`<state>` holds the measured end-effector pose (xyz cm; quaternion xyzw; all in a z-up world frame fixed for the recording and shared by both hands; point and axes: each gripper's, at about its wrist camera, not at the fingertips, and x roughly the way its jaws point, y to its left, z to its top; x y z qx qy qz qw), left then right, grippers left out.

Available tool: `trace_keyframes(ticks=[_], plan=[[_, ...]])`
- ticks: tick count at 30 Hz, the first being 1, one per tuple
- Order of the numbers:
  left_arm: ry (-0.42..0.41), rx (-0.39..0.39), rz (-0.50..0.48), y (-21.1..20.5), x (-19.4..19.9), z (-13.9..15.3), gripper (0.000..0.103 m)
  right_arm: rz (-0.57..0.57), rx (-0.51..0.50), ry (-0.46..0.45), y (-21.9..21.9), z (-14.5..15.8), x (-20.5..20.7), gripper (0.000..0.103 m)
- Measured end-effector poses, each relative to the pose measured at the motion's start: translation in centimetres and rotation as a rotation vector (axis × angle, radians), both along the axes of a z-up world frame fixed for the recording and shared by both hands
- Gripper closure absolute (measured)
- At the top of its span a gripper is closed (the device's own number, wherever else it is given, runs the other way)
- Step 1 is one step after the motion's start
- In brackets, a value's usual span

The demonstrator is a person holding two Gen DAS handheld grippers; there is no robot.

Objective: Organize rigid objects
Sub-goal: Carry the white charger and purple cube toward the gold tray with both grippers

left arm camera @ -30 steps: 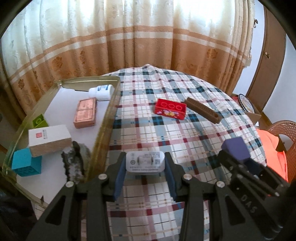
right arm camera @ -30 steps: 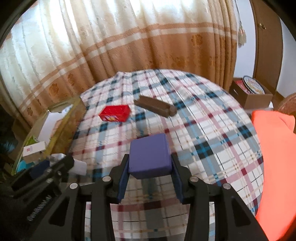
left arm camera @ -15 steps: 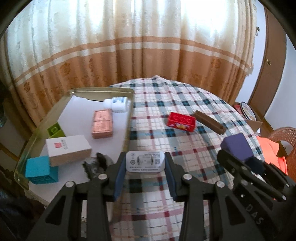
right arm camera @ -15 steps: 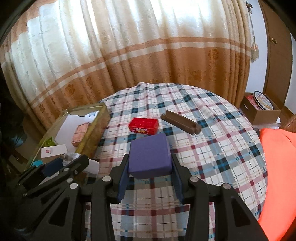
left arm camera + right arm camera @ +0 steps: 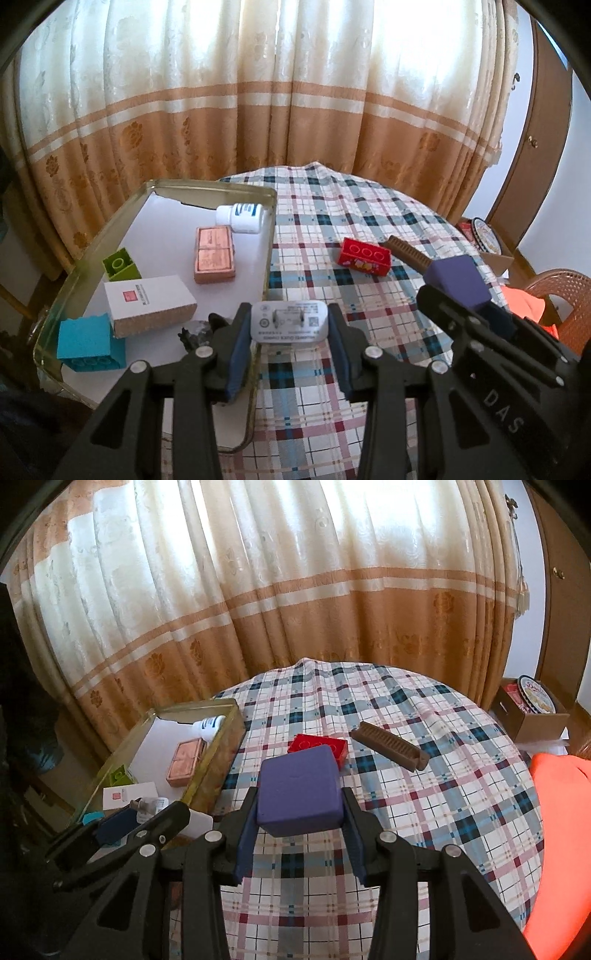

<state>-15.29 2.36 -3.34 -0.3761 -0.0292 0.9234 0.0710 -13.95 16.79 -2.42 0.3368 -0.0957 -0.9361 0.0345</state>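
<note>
My left gripper (image 5: 290, 334) is shut on a white charger plug (image 5: 289, 322) and holds it above the right rim of the gold tray (image 5: 266, 254). My right gripper (image 5: 299, 812) is shut on a purple block (image 5: 299, 790) above the plaid table; it also shows in the left wrist view (image 5: 460, 282). A red brick (image 5: 365, 255) and a brown ridged bar (image 5: 408, 253) lie on the tablecloth. In the tray lie a white bottle (image 5: 242, 218), a copper box (image 5: 214, 254), a green brick (image 5: 121, 264), a white carton (image 5: 149, 304) and a teal brick (image 5: 88, 349).
A dark rock-like lump (image 5: 194, 332) sits in the tray just behind my left fingers. A curtain (image 5: 258, 110) hangs behind the round table. An orange cloth (image 5: 561, 830) lies at the right. A cardboard box with a tin (image 5: 532, 709) stands beyond the table.
Both grippers have risen and drawn back with their loads, so more of the tray and table shows. The left gripper now sits over the tray's rim.
</note>
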Motion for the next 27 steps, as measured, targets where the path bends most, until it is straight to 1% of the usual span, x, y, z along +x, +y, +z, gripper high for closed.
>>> trace_keyframes(ticks=[6,12,15,19,23,27], plan=[[0.018,0.024,-0.01,-0.6,0.0,1.0,0.064,-0.002,0.0,0.028,-0.2,1.0,0.1,0.058],[0.033,0.03,0.01,-1.7,-0.4,1.5,0.064,0.016,0.0,0.044,-1.0,1.7,-0.6,0.058],[0.039,0.029,0.034,-2.7,-0.9,1.6,0.064,0.031,0.005,0.051,-1.6,2.0,-1.0,0.058],[0.048,0.017,0.092,-4.6,-1.7,1.9,0.064,0.052,0.013,0.057,-2.8,2.3,-1.8,0.058],[0.037,-0.014,0.164,-6.9,-3.0,1.7,0.064,0.072,0.015,0.068,-4.2,2.6,-2.9,0.058],[0.019,-0.053,0.199,-8.2,-4.3,1.0,0.064,0.093,0.011,0.063,-5.7,2.4,-4.3,0.058]])
